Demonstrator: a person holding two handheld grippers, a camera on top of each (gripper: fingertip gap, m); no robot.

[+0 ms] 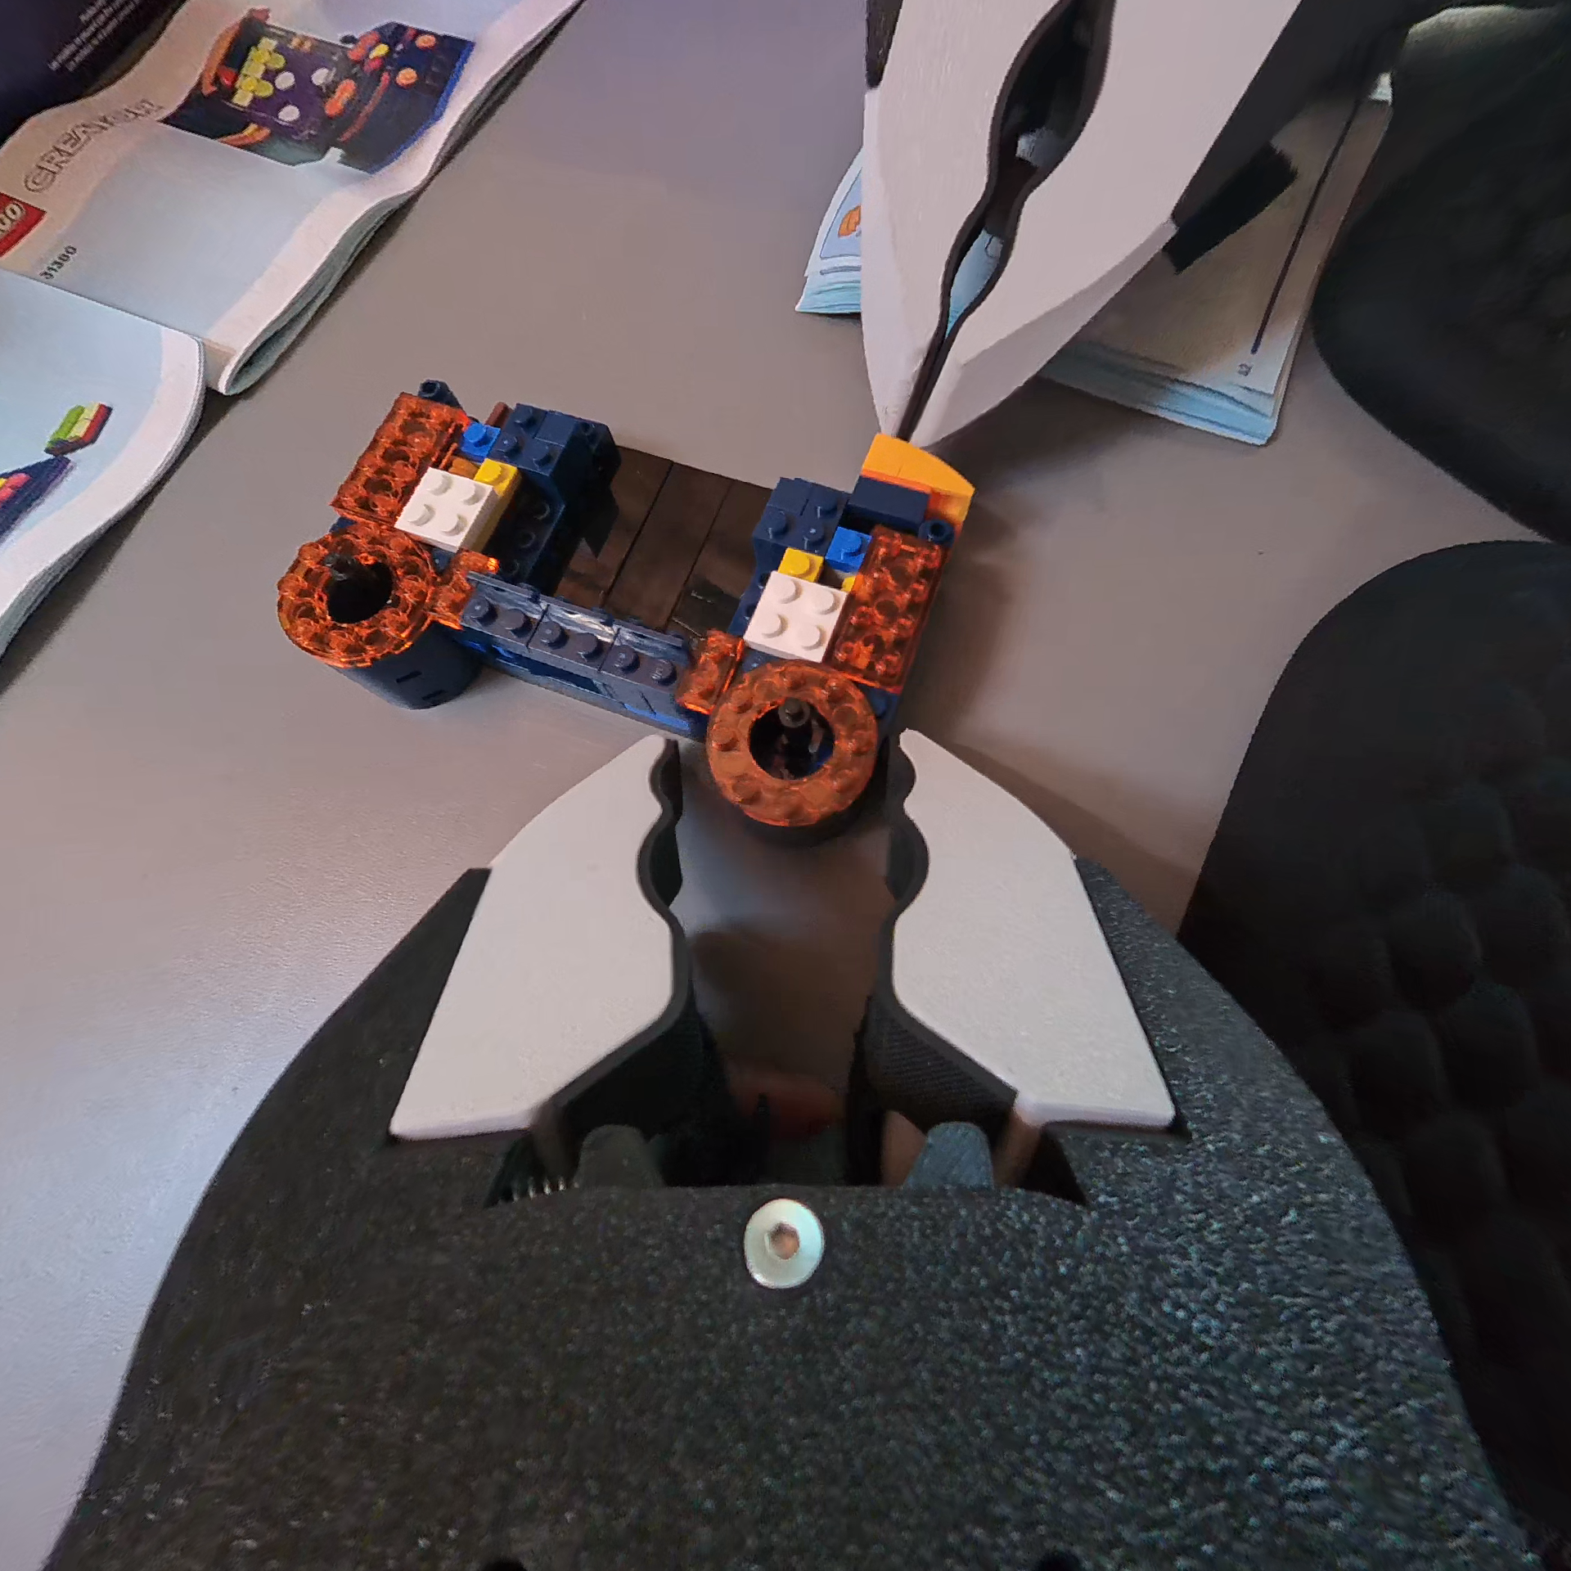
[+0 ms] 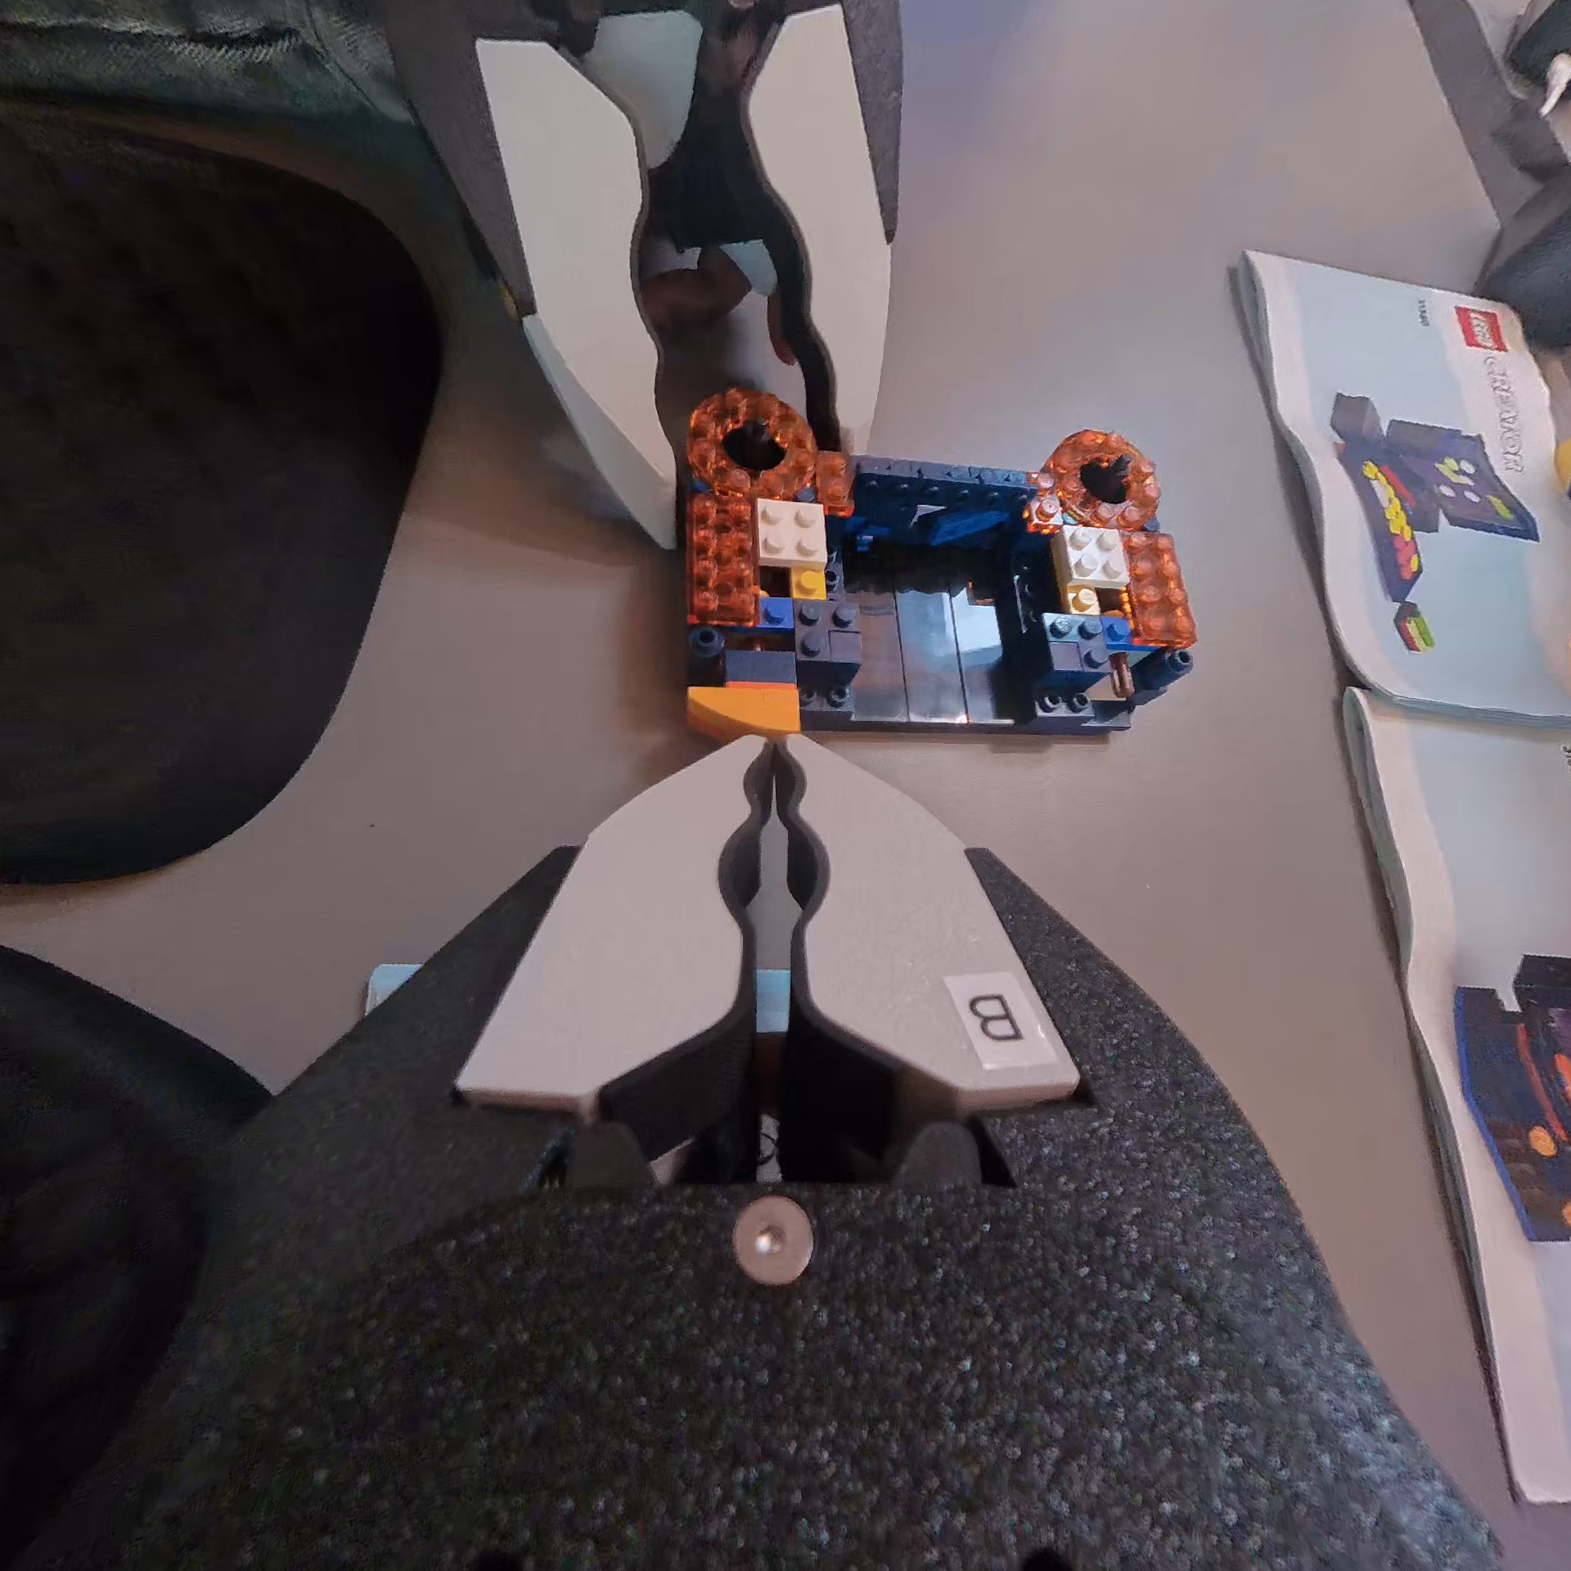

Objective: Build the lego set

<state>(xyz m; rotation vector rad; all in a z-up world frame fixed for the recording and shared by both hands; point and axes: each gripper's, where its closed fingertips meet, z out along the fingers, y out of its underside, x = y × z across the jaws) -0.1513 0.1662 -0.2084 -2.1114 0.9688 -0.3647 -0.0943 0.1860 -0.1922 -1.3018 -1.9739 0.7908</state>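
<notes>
A dark blue brick model [image 1: 646,544] with clear orange plates, white bricks and two orange ring towers lies on the grey table [image 1: 170,893]. My left gripper [image 1: 782,748] is open around the near orange ring tower [image 1: 795,752]. A thin gap shows at its left pad, and the right pad is at the tower's side. My right gripper [image 2: 772,741] is shut with nothing between its pads. Its tips touch the orange sloped brick [image 2: 748,706] on the model's [image 2: 927,595] corner. The left wrist view shows the same from the other side, with the right gripper [image 1: 903,425] on the orange brick [image 1: 914,467].
Closed instruction booklets [image 1: 212,170] [image 1: 68,476] lie at the left, and they also show in the right wrist view [image 2: 1403,510] [image 2: 1488,1063]. An open booklet [image 1: 1190,365] lies behind the right gripper. A black padded object [image 1: 1403,850] [image 2: 170,510] sits close beside the model. About 7 centimetres separates my left fingertips from my right.
</notes>
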